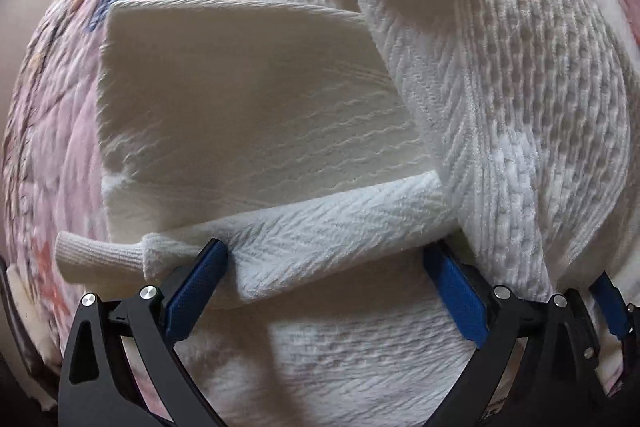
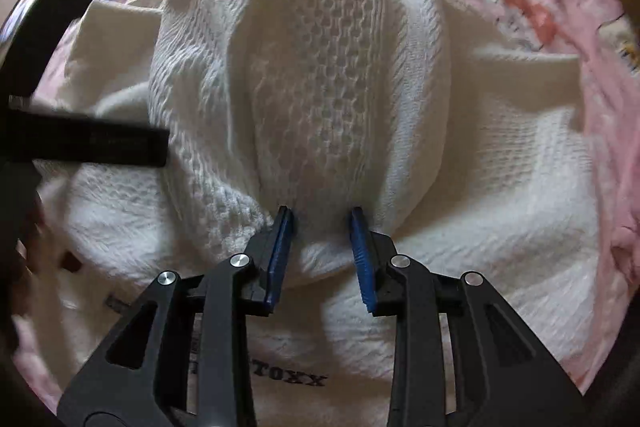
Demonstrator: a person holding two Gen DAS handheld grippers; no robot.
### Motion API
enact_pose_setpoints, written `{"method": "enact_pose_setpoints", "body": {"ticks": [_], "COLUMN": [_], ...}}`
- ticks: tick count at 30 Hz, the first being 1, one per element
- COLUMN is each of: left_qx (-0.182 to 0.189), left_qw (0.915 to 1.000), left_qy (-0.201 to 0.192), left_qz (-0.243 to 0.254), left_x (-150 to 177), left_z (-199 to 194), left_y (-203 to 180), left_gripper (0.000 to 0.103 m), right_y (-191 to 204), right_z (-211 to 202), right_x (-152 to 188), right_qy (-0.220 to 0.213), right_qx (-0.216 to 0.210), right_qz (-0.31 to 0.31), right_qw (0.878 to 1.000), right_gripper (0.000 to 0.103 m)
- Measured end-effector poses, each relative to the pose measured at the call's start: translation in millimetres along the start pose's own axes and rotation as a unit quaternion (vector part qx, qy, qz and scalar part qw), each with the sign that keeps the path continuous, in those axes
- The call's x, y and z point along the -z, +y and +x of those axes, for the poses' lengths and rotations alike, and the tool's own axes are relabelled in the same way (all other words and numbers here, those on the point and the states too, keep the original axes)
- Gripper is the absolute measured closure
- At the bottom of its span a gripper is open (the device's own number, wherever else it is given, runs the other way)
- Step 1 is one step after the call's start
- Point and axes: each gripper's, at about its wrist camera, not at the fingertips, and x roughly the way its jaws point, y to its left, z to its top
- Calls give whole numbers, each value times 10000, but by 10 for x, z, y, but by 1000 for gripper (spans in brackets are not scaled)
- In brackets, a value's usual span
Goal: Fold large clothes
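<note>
Blurred hand [image 2: 24, 247], sweater [image 2: 320, 87] hem under claw

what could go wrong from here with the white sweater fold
The right gripper pinches only a small bunch of the white knit sweater, so the raised fold could slip out or stretch. The left gripper is wide open over the sleeve, which lies loose with its cuff hanging past the body; it may unroll as the fold comes over on the soft pink quilt.

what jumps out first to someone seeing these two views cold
A white textured knit sweater fills both views, rumpled on a pink patterned quilt. The right gripper pinches a raised bunch of it at centre. The left gripper stands wide open over a folded sleeve.
</note>
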Motion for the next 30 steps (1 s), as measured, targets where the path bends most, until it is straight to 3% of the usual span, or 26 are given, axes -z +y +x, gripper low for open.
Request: {"method": "enact_pose_setpoints", "body": {"ticks": [3,5,7,8,9,12,17,22,26,30], "left_qx": [65,89,205,285,365,491,388,-216,-163,-92], "left_qw": [9994,9987,9979,9971,9965,9951,9951,9995,9964,9903], "left_qy": [-65,-99,-185,-232,-226,-154,-32,217,313,94], "left_qz": [323,491,593,672,716,844,904,90,-776,-1384], "left_x": [7,41,104,174,220,444,688,937,1302,1789], "left_z": [-37,-148,-302,-413,-465,-662,-866,-874,-1053,-1395], "left_y": [69,78,99,142,176,345,754,1401,1636,1499], "left_gripper": [7,8,8,8,8,8,8,8,8,8], "right_y": [59,-23,-135,-222,-268,-474,-823,-1130,-1356,-1574], "right_z": [42,-27,-250,-474,-612,-1189,-1613,-1672,-1842,-2050], "right_x": [-15,-141,-218,-231,-184,9,666,1518,2058,2493], "right_qy": [-31,194,158,-3,-112,-537,-312,3,-67,-167], "right_qx": [110,-74,-362,-533,-588,-719,-892,-1278,-1439,-1799], "right_qz": [-116,71,409,699,880,1514,2452,3275,3201,2880], "right_qw": [9999,9998,9984,9961,9943,9844,9648,9362,9364,9404], "right_gripper": [73,73,72,66,49,26,21,21,21,21]}}
